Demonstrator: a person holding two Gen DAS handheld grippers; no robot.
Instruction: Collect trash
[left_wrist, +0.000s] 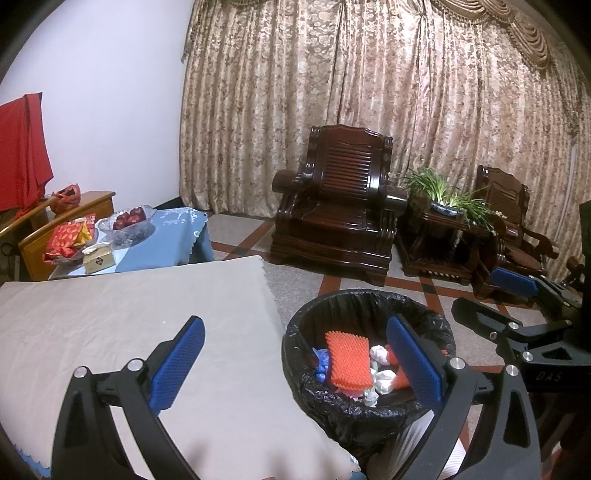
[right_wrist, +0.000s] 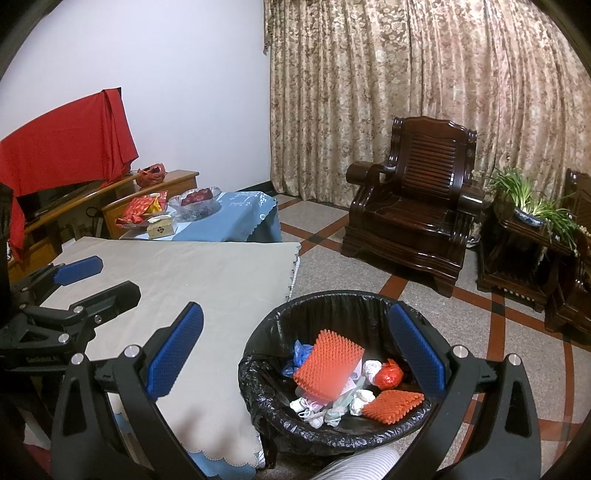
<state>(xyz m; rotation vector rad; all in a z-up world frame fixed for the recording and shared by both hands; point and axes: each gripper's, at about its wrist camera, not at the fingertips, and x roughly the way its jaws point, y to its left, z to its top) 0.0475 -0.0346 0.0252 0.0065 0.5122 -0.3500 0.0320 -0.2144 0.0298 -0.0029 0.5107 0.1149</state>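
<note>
Both grippers hang wide open and hold nothing. In its own camera, the left gripper (left_wrist: 295, 363) has one blue pad over the counter (left_wrist: 129, 332) and the other over the trash bin (left_wrist: 369, 406). The right gripper (right_wrist: 295, 350) sits the same way in its own view, with one pad over the counter's beige cloth and one over the bin.

Next to the counter's edge stands the round trash bin, lined with a black bag. Inside it lie the trash pieces: a big orange foam net (right_wrist: 327, 363), a smaller orange foam net (right_wrist: 393, 404), white crumpled tissues (right_wrist: 371, 367), a red plastic ball (right_wrist: 388, 374) and a blue wrapper (right_wrist: 301, 352).

Farther back is a low table with a blue cloth (right_wrist: 240, 218). On it sit a glass bowl of red fruit (right_wrist: 197, 199) and a small box (right_wrist: 160, 227).

Far off, a dark wooden armchair (right_wrist: 417, 206) stands before flowery curtains (right_wrist: 424, 92), with a green potted plant (right_wrist: 528, 203) beside it.
</note>
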